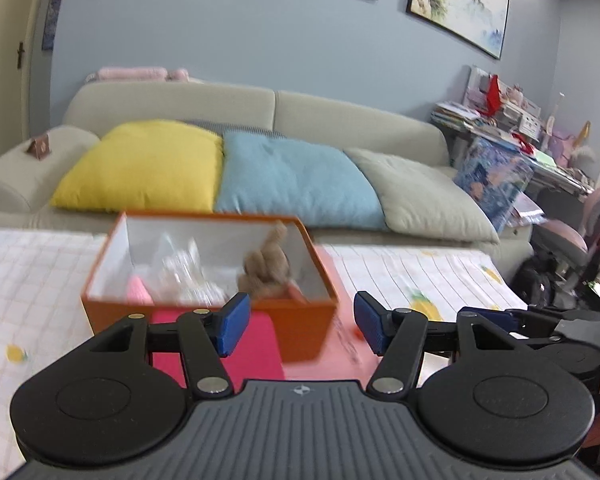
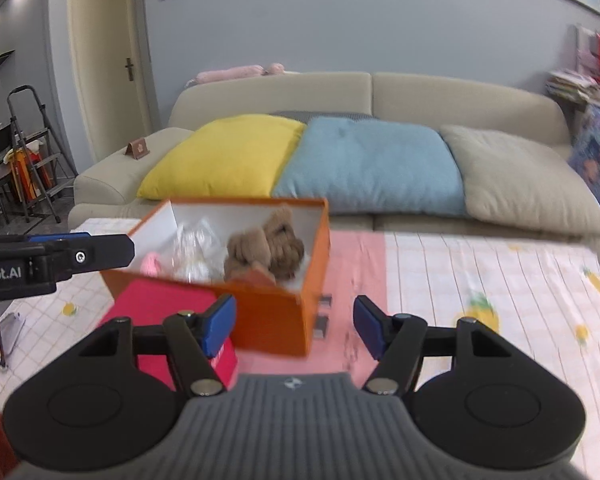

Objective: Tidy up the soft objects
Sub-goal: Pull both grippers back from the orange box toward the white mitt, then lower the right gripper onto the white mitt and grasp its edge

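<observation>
An open orange box [image 1: 300,320] [image 2: 268,320] stands on the table ahead of both grippers. Inside it lie a brown plush toy [image 1: 266,268] [image 2: 264,252], a crinkled clear plastic bag [image 1: 180,272] [image 2: 196,248] and something pink [image 1: 138,292] [image 2: 152,262]. My left gripper [image 1: 300,328] is open, short of the box's near wall, with nothing between its pads. My right gripper [image 2: 294,326] is also open and holds nothing, near the box's front right corner. Each gripper shows at the edge of the other's view, the right gripper [image 1: 500,316] and the left gripper [image 2: 60,256].
A magenta box [image 1: 244,348] [image 2: 160,304] sits against the orange box's near left side. The table [image 2: 480,264] has a checked fruit-print cloth and a pink mat. Small dark clips [image 2: 324,314] lie right of the box. A sofa [image 2: 420,92] with cushions stands behind.
</observation>
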Tool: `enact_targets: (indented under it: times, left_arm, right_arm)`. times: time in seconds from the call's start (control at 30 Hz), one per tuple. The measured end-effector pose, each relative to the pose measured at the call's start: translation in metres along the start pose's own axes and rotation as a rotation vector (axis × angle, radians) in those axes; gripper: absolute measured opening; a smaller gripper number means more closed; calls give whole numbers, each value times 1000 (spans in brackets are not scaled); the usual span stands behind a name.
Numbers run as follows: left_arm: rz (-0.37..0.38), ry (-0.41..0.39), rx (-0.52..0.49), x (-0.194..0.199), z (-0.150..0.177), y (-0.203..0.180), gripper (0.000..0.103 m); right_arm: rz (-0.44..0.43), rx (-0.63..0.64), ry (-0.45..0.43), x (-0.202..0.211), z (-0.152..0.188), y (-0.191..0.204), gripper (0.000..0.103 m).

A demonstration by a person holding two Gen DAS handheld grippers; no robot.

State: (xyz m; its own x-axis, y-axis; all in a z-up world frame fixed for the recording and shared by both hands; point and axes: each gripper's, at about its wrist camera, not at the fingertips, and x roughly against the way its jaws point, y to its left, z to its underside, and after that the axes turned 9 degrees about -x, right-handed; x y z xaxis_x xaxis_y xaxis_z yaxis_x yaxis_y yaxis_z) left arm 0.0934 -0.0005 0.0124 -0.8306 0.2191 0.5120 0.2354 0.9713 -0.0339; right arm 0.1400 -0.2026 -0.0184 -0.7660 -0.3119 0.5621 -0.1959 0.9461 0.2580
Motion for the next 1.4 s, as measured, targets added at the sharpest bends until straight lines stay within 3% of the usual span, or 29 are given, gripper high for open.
enact_targets:
  times: [0.37, 0.5, 0.67, 1.03, 1.27, 1.4]
  left_arm:
    - [76, 199, -15, -4, 46, -36, 69]
    - [87, 236, -28, -6, 49, -45, 68]
    - [88, 254, -21, -11, 48, -53, 68]
    - [97, 270, -43, -44, 36, -65, 68]
    - [114, 303, -73, -74, 35, -73, 68]
    - [120, 330, -83, -95, 36, -75, 68]
  right_arm:
    - [58, -44, 136, 22, 60, -25, 65]
    - [80, -45, 156, 27, 71, -34, 70]
    - [90, -70, 155, 28, 70, -45, 70]
    - [153, 13, 153, 2, 48, -74, 82]
    - [167, 104, 214, -40, 45, -92, 92]
    - [172, 158, 257, -70, 44, -104, 92]
